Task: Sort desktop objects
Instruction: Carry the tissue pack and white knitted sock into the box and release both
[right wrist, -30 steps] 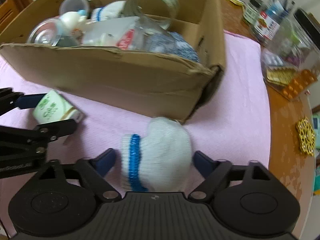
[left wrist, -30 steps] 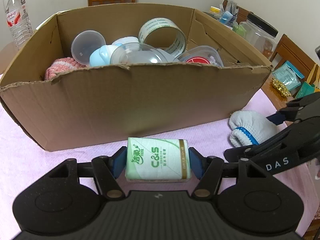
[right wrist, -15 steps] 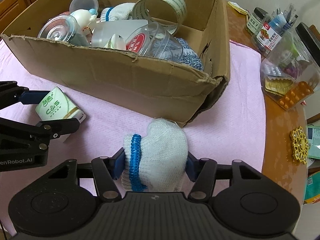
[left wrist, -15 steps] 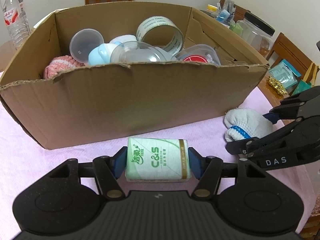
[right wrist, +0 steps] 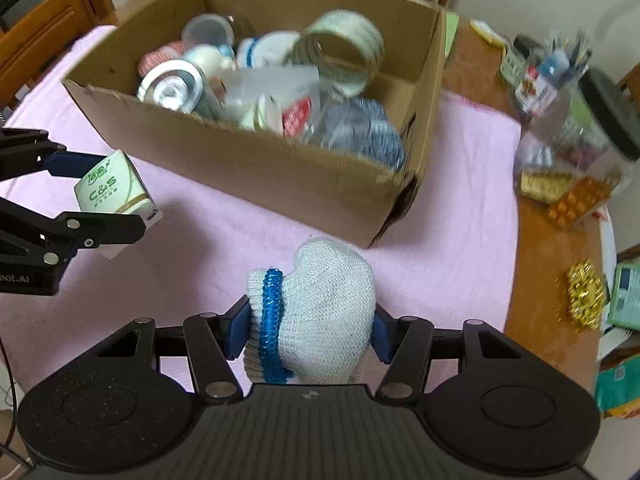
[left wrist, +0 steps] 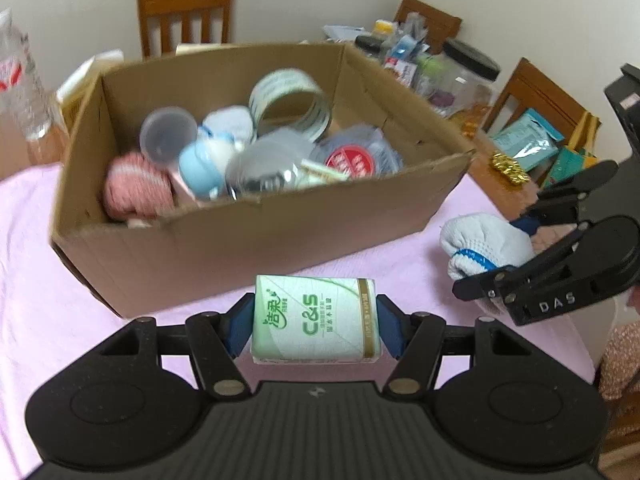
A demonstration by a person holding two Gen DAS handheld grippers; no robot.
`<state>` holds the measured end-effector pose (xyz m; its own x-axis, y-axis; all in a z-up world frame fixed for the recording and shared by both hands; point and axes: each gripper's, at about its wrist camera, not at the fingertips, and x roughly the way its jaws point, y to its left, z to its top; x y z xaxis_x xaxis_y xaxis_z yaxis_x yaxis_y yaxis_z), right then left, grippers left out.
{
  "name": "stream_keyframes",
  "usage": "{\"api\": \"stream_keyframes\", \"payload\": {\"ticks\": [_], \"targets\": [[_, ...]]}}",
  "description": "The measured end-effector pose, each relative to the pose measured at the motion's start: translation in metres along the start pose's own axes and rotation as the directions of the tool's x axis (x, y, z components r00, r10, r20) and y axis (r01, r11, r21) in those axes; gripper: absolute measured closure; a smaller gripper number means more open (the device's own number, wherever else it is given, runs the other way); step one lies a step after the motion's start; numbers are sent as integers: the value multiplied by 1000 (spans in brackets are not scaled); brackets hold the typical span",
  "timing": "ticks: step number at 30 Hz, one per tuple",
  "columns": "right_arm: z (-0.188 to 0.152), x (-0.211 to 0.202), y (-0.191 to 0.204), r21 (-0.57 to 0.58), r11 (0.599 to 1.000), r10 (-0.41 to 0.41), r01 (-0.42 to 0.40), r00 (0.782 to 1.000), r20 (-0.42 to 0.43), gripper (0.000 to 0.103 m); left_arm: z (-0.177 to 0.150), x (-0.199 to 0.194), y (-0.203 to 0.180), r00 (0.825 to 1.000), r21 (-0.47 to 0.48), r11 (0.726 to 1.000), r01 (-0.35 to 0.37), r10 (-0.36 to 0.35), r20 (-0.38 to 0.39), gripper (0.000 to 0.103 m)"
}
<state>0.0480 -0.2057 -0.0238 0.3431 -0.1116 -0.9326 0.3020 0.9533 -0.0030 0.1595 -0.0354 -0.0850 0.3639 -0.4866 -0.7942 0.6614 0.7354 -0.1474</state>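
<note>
1. Risk is sitting nearest the cameras: the left gripper [left wrist: 316, 322] is pinching a tissue pack [left wrist: 315, 320] by its soft ends, so the pack is liable to buckle and slide out if the squeeze slackens while it is being carried over the box wall.
2. Beside it, the right gripper [right wrist: 306, 326] is squeezing a rolled white glove [right wrist: 316, 312] with a blue cuff band; being springy knit, it is likely to unroll or snag on the torn rim.
3. Both held things are hanging above the pink cloth [right wrist: 224, 248] on the counter, just short of the cardboard box [left wrist: 240, 236]. The two grippers are working close together and could knock each other when reaching in at once.
4. Inside, the box is already looking crowded: a tape roll [left wrist: 290, 104], a clear lidded cup [left wrist: 168, 134], a pink knit bundle [left wrist: 136, 190], a pale blue toy-like thing, and what seems to be a clear jar with a red label [right wrist: 298, 114], though blur is making that uncertain. Anything dropped on this heap may roll back out.
5. Farther off, a black-lidded jar [right wrist: 588, 128] is standing among clutter.
</note>
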Motion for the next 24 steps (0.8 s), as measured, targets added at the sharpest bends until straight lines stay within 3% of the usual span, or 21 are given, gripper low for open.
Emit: {"api": "stream_keyframes", "payload": {"ticks": [11, 24], "targets": [[35, -57, 7, -60, 998, 8, 1, 990, 140, 40, 39, -49, 0, 997, 96, 995, 14, -22, 79, 40], [72, -68, 5, -66, 998, 1, 12, 979, 202, 40, 71, -58, 35, 989, 84, 994, -75, 64, 135, 40]]}}
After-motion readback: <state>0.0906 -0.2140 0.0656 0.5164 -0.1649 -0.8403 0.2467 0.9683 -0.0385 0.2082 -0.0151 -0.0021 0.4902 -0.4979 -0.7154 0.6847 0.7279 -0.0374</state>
